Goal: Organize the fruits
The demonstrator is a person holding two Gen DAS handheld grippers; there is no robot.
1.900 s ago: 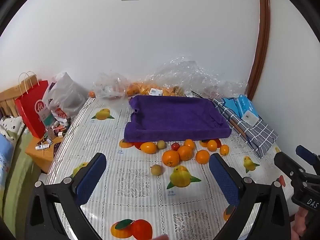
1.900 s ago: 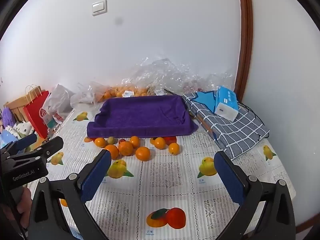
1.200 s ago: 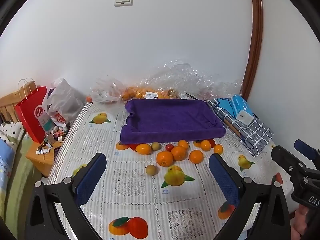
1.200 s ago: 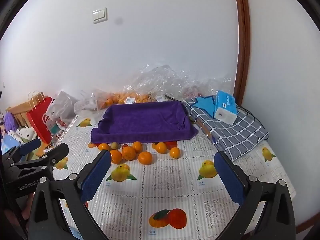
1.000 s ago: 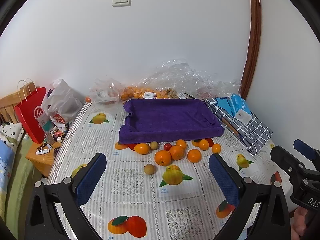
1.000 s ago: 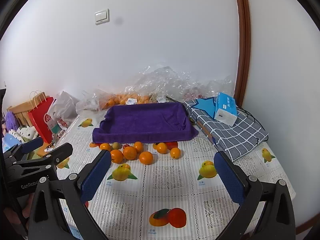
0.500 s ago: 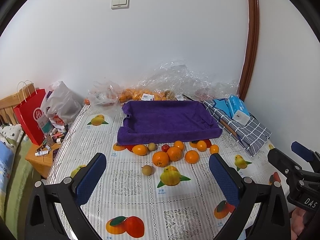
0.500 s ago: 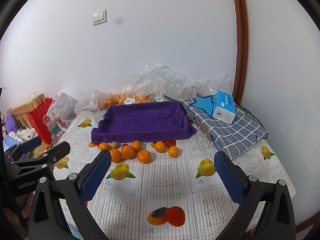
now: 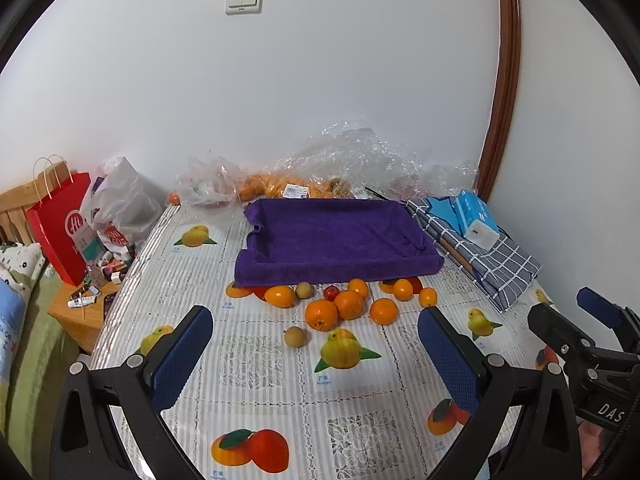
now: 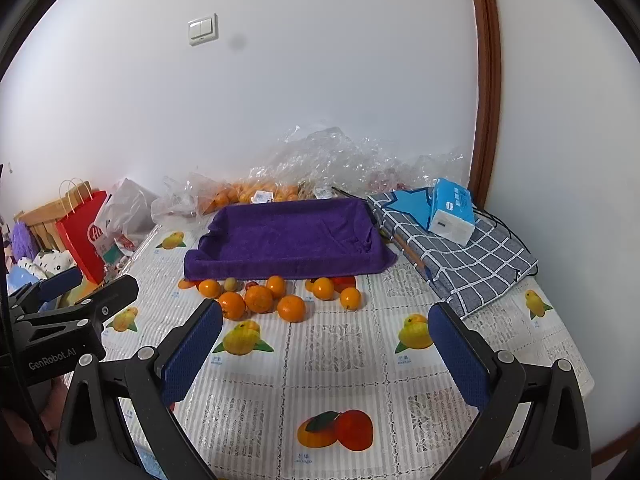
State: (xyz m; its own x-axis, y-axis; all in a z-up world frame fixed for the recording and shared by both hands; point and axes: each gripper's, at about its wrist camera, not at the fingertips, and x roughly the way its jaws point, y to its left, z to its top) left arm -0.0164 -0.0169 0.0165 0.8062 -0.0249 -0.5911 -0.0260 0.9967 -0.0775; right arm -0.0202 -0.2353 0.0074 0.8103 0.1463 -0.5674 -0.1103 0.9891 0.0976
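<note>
Behind loose oranges [image 9: 349, 305], purple tray [image 9: 336, 236] bare.

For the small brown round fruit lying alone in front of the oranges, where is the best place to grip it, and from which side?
Grip the small brown fruit across its widest middle, coming from above with the open left gripper. It is round and sits apart from the oranges, so both fingers probably have room.

Orange fruits [image 9: 349, 305] lie before a solid purple towel [image 9: 336, 240]. The desk [image 9: 248, 360] cloth is white with printed fruit. A grey checked cloth [image 10: 460, 258] bears a blue tissue pack [image 10: 452, 210].
</note>
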